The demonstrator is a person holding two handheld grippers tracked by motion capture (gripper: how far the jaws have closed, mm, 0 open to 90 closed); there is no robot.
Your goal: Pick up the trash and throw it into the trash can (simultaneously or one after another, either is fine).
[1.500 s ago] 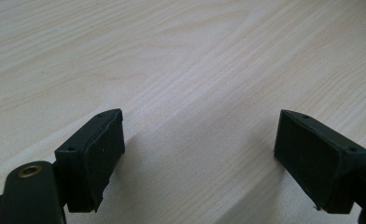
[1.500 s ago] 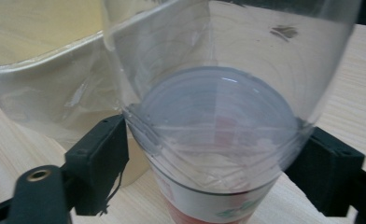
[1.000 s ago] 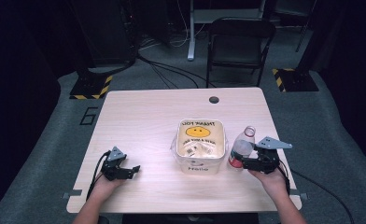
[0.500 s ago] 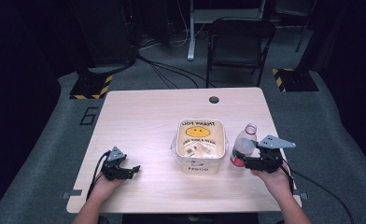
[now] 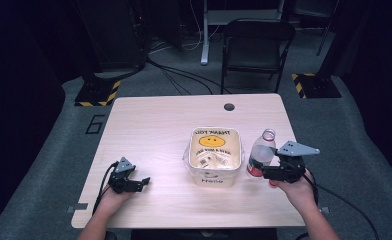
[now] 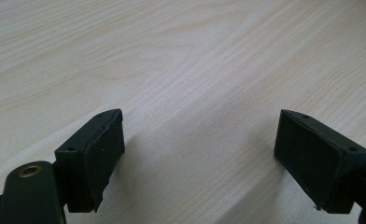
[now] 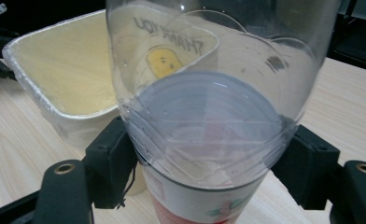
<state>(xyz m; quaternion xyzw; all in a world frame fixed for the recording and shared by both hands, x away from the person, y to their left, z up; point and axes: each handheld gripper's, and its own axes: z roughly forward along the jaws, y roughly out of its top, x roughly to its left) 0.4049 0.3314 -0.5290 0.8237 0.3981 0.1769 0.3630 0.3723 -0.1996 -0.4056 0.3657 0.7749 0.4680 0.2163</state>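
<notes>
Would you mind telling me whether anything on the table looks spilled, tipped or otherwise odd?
Nothing stands out. The uncapped bottle is upright in the right gripper beside the white tub, with no spill visible. The left gripper is open over bare table.

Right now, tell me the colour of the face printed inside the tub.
Yellow, a smiley face on the floor of the cream tub; the high view shows it best.

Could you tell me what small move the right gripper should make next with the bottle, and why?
Probably carry it toward the tub and tip it over the opening. The right gripper is clamped on the clear bottle, which is uncapped and upright beside the plastic-lined tub; the left gripper sits open on the table.
</notes>
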